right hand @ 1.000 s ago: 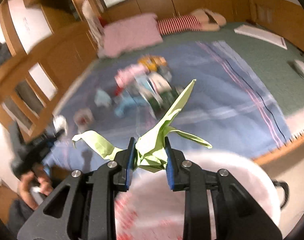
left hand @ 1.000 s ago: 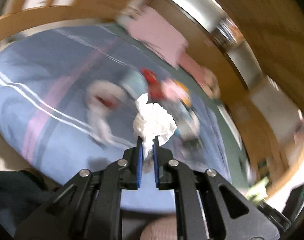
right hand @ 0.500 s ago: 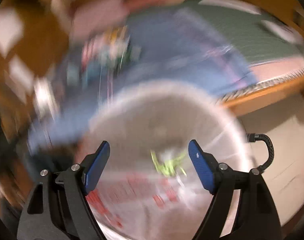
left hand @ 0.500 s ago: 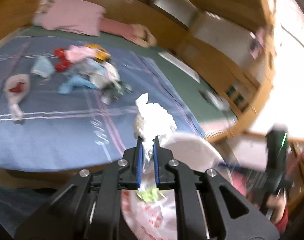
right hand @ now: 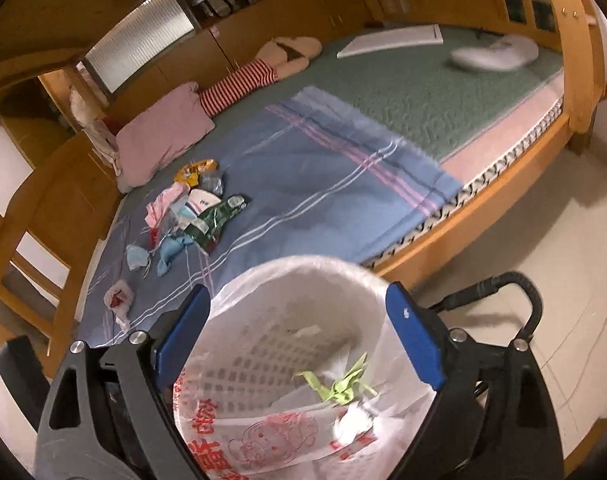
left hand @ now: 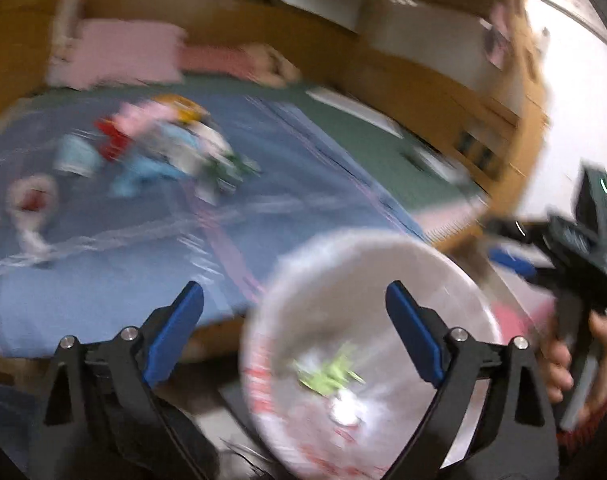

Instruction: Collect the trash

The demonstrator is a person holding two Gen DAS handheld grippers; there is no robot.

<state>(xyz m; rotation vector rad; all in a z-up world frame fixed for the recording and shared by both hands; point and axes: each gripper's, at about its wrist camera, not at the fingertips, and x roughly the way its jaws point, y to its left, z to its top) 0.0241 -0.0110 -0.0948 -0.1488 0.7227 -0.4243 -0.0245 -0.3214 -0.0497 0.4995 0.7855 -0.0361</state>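
Both grippers hover open and empty over a white bin lined with a plastic bag (right hand: 287, 280), which also shows blurred in the left wrist view (left hand: 343, 248). My left gripper (left hand: 295, 312) and right gripper (right hand: 299, 320) straddle its rim. Inside lie a green paper scrap (right hand: 339, 384) and a white crumpled tissue (right hand: 351, 420); both also show in the left wrist view, the green scrap (left hand: 327, 376) and the tissue (left hand: 343, 412). A pile of wrappers and scraps (right hand: 191, 212) lies on the blue blanket (right hand: 323, 184). A red-and-white scrap (right hand: 117, 300) lies apart near the bed edge.
The bed has a wooden frame (right hand: 483, 216) and a green mattress cover (right hand: 443, 92). A pink pillow (right hand: 159, 132) and a striped plush toy (right hand: 243, 80) lie at the back. A white device (right hand: 495, 56) rests far right. The person's hand holds the right gripper's handle (left hand: 575, 320).
My left gripper opened and let the white tissue fall into the bin. My right gripper, open since half a second ago, swung so the bed shows sharply; the green scrap lies in the bag.
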